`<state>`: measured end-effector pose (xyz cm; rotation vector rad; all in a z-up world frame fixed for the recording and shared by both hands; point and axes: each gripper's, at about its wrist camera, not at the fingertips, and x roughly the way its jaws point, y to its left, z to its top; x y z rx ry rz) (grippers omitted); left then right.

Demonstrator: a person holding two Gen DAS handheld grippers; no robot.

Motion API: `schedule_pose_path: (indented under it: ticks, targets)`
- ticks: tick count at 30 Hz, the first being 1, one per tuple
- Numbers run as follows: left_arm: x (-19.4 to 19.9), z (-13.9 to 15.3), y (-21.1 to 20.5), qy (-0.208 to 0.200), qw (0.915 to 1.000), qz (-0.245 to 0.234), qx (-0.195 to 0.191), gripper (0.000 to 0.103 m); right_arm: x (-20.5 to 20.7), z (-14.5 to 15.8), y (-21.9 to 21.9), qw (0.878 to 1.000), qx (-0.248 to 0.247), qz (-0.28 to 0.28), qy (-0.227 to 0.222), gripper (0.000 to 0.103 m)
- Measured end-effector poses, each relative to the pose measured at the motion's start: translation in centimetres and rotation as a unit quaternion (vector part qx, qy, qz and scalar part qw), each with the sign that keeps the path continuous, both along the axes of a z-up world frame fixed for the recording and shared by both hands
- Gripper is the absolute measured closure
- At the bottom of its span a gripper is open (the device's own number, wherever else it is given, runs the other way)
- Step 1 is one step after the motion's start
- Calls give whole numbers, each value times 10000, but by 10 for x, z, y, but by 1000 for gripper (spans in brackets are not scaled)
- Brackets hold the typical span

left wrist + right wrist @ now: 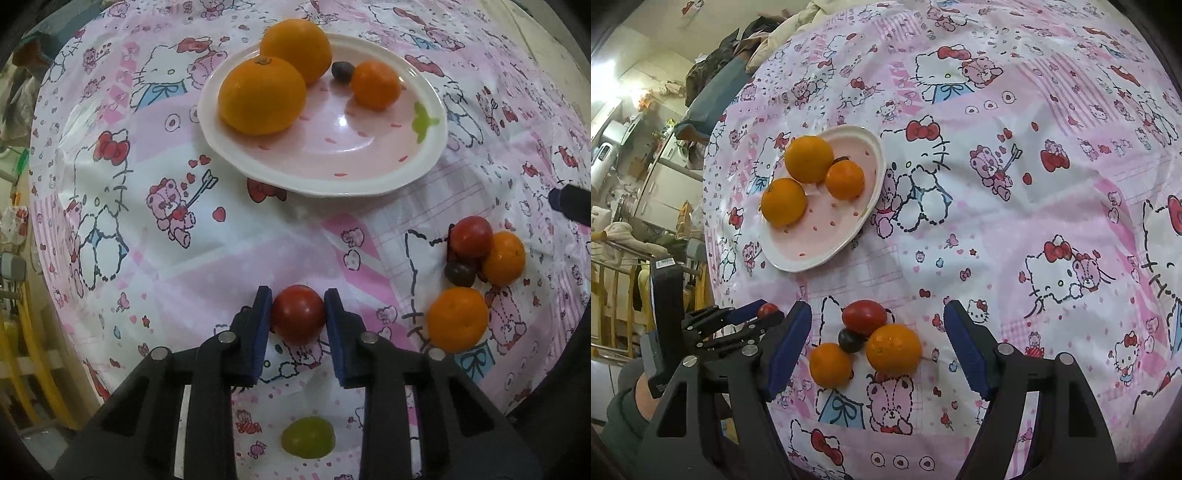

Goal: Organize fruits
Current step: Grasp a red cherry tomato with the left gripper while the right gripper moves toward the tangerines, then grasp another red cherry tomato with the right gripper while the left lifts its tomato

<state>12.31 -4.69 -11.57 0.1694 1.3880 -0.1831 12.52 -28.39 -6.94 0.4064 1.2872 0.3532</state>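
A red tomato (298,314) is clamped between the blue pads of the left tongs (298,315), held low over the patterned desk (221,258) short of the pink plate (369,177). The right tongs (877,347) are spread wide around a cluster of two tangerines (894,347), a second tomato (864,314) and a dark grape (849,340). A green grape (308,437) is seen beneath the left tongs.

I see a pink plate (413,162) with red flecks, white rim; orange fruits (262,96); red tomato (298,314); green grape (308,437); pink-white cartoon-cat tablecloth (155,236).
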Motion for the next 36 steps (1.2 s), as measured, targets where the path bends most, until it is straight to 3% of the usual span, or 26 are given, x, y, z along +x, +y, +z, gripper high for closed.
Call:
schedule_pose_path:
  ticks: [7, 12, 15, 20, 26, 29, 30, 36]
  targets:
    - [-10, 51, 23, -278, 9979, 353, -474, 78, 3, -4, 3, 9999, -45, 45, 97, 26]
    - [-19, 79, 45, -520, 9960, 511, -523, 78, 11, -21, 16, 9984, -39, 305, 467, 28]
    - [-17, 78, 52, -475, 9935, 724, -733, 78, 18, -33, 35, 9955, -153, 673, 647, 38]
    - [-15, 72, 62, -483, 9913, 936, -787, 78, 23, -42, 55, 9893, -898, 997, 569, 40]
    - [-13, 73, 56, -514, 9900, 934, -929, 78, 23, -53, 69, 9845, -1018, 1245, 706, 44]
    - [-13, 72, 52, -478, 9901, 871, -989, 78, 24, -54, 71, 9832, -1101, 1300, 661, 54]
    - [-12, 72, 51, -460, 9901, 869, -1002, 78, 24, -53, 72, 9836, -1058, 1306, 648, 63]
    - [-11, 73, 52, -500, 9894, 964, -969, 78, 23, -46, 70, 9866, -845, 1305, 506, 63]
